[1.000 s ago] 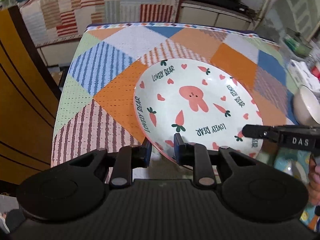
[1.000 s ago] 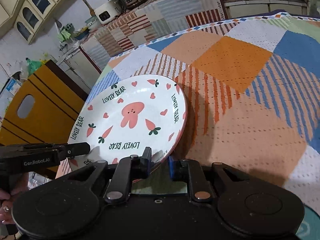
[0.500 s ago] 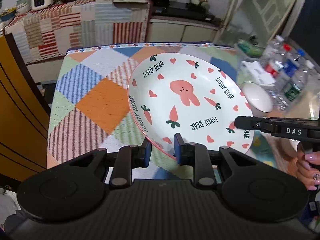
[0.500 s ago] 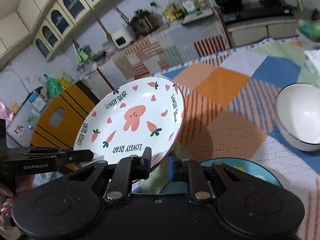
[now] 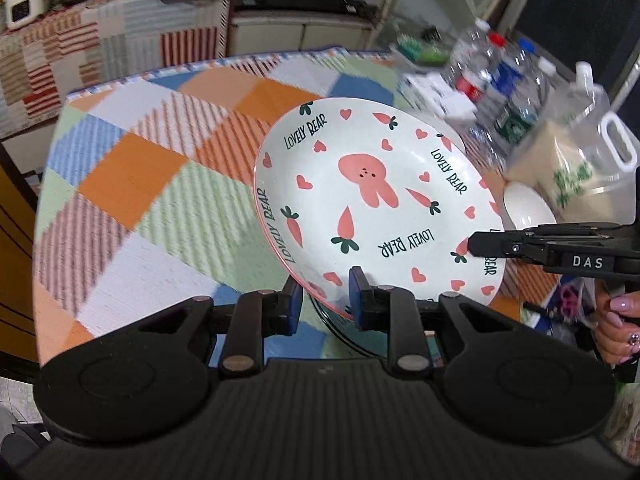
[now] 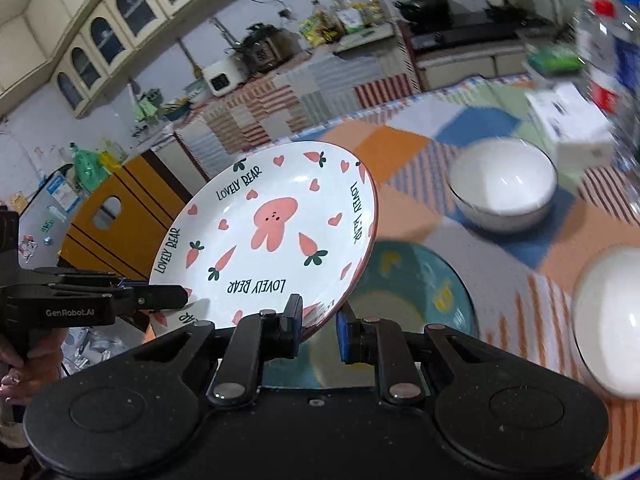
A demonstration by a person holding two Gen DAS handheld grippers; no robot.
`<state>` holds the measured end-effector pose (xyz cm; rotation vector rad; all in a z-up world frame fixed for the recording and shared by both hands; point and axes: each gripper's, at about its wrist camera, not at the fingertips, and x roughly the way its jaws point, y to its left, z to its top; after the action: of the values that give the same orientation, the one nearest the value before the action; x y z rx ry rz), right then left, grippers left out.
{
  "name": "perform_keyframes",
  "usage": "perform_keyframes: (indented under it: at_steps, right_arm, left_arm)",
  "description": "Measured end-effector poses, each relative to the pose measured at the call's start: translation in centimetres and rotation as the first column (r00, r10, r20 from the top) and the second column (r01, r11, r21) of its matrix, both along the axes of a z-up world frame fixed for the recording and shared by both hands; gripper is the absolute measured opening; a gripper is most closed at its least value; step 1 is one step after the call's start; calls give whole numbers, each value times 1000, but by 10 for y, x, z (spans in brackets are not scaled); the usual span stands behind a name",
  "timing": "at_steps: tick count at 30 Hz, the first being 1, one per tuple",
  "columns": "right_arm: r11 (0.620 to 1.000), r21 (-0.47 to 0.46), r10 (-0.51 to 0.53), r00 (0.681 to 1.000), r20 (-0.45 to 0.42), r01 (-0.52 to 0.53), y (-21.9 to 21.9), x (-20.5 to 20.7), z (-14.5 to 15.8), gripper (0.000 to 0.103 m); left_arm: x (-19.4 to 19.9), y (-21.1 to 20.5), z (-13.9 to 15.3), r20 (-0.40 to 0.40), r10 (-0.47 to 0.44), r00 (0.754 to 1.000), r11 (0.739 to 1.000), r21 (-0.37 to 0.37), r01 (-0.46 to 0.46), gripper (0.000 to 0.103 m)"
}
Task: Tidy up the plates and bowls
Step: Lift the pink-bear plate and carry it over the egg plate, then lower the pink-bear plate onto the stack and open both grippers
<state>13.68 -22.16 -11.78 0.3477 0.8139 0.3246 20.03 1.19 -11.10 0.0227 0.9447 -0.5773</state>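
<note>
Nearest the cameras, the plate (image 5: 380, 204) is gripped by its rim on two sides: the left gripper (image 5: 324, 300) is clamped on the near edge, and the right gripper (image 6: 318, 318) is clamped on the opposite edge, seen side-on in the left view (image 5: 474, 245). Compared with a second ago, when the plate lay low over the cloth (image 5: 160, 200), it has been lifted clear and carried to the right, tilted, with its right edge lower. Directly beneath it a teal plate (image 6: 416, 280) is now seen, so the stacking spot appears to have been reached; lowering and levelling is judged to be what remains. Farther off, two white bowls (image 6: 502, 182) (image 6: 612, 320) are left unstacked on the cloth. Beyond them, bottles (image 5: 496, 76) and a jug (image 5: 580, 160) are crowded at the table's edge.
</note>
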Motion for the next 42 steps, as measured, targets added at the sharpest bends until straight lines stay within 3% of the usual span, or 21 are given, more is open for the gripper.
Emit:
perform_keyframes:
  at_steps: [7, 18, 29, 36, 42]
  right_arm:
    - [999, -16, -48, 997, -66, 47, -15, -19, -26, 22]
    - [995, -50, -93, 982, -163, 86, -24, -29, -51, 22]
    - [978, -166, -168, 954, -250, 128, -10, -16, -45, 26]
    - [919, -384, -170, 970, -176, 91, 19, -15, -46, 32]
    - [880, -457, -177, 982, -67, 128, 24, -30, -39, 33]
  left_arm:
    - [3, -18, -31, -110, -45, 993, 999, -7, 45, 22]
    - [5, -34, -56, -198, -79, 977, 997, 8, 82, 22]
    - [10, -40, -61, -246, -71, 967, 997, 23, 79, 25]
    - [9, -46, -68, -264, 4, 965, 998, 63, 13, 27]
    - [-1, -44, -47, -199, -4, 980, 991, 127, 30, 28]
